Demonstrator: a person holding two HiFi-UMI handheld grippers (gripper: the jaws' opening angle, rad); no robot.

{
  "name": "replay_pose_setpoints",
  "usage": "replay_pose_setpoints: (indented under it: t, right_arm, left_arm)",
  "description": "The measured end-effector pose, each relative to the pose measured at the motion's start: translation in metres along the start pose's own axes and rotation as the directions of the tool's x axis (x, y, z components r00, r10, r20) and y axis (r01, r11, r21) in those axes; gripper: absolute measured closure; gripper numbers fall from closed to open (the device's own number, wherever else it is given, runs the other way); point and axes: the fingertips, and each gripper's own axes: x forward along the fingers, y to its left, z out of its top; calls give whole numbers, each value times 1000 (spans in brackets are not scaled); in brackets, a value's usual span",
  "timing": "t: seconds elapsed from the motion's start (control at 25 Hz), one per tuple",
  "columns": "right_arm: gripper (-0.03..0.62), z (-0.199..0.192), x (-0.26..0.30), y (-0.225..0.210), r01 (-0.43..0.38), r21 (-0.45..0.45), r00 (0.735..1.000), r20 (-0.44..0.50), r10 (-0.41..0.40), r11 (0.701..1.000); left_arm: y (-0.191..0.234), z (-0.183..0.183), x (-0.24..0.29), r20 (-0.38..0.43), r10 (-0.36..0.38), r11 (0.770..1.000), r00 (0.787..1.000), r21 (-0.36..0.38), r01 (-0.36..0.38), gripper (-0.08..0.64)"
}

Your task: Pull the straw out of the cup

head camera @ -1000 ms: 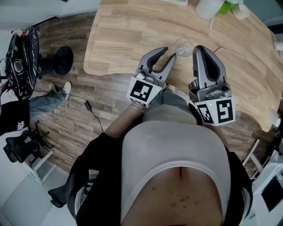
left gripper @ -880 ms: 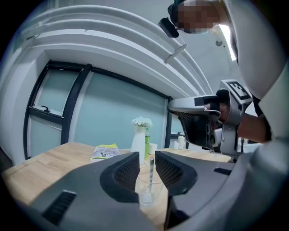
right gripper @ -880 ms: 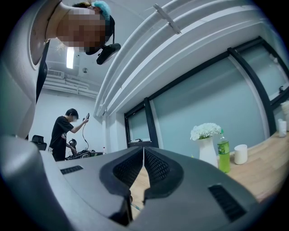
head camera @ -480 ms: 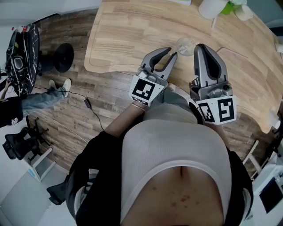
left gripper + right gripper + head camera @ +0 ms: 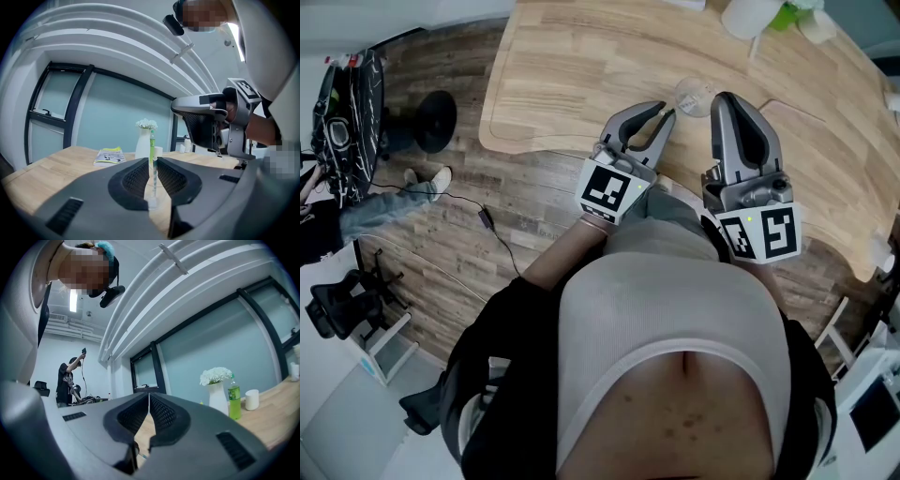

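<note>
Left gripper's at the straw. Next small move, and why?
Probably finish closing the left gripper on the straw before any lift. Its jaws are closing with the straw between them, apparently not pinched yet, and the straw stands in the cup.

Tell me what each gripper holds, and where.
Nothing gripped yet: the left gripper is closing its jaws with the straw between them, at its upper part. The right gripper is shut, empty.
</note>
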Motion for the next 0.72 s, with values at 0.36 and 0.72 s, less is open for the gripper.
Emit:
replay_pose_setpoints:
  t: [0.36, 0.72]
  right_arm:
    - [561, 0, 1, -1, 1, 1, 1000, 2, -1, 1000]
    - [561, 1, 3, -2, -1, 9, 1000, 2, 1, 1000]
  left_arm:
    - [4, -1, 0, -9, 13, 1000, 1000, 2, -13, 522]
    - [6, 2, 2, -9, 17, 1000, 1000, 2, -17, 531]
